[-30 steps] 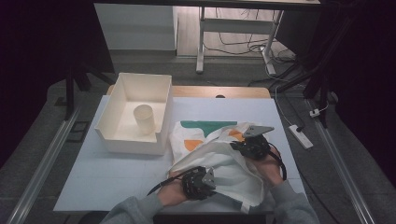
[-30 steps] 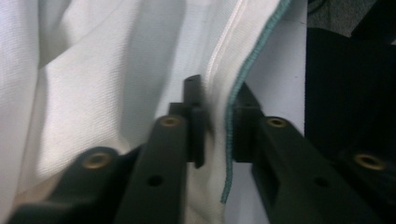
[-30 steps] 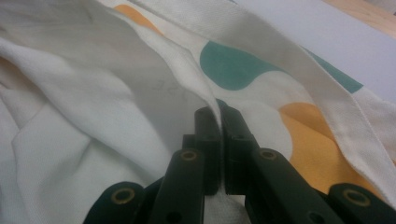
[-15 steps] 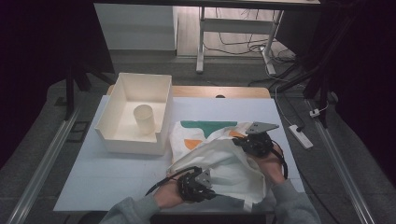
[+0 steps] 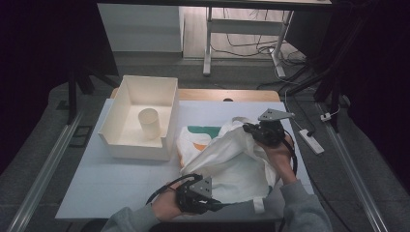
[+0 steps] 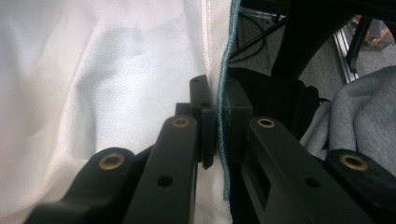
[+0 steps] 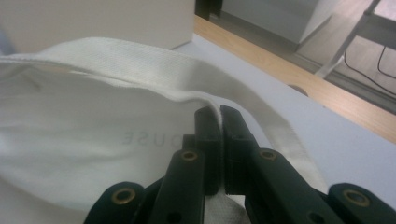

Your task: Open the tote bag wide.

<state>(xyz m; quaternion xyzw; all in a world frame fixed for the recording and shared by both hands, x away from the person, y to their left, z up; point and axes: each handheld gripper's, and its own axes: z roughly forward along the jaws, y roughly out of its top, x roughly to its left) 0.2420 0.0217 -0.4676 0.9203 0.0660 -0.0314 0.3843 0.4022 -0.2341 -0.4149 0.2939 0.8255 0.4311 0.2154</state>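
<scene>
At the near edge of the table [image 5: 111, 188], the left tool [image 5: 205, 202] lies low in the person's left hand [image 5: 167, 205], pointing toward the right, its jaws pinching the hem of a white tote bag [image 5: 232, 159]; the left gripper view shows the teal-stitched edge clamped between the pads. Farther back on the right, the right hand [image 5: 278, 152] is raised with the forearm angled up, and the right tool [image 5: 251, 129] is pressed together on the bag's opposite rim, holding the fabric lifted above the table. Beyond, to the left, a cream box [image 5: 121, 140] holds an upright paper cup [image 5: 149, 123].
</scene>
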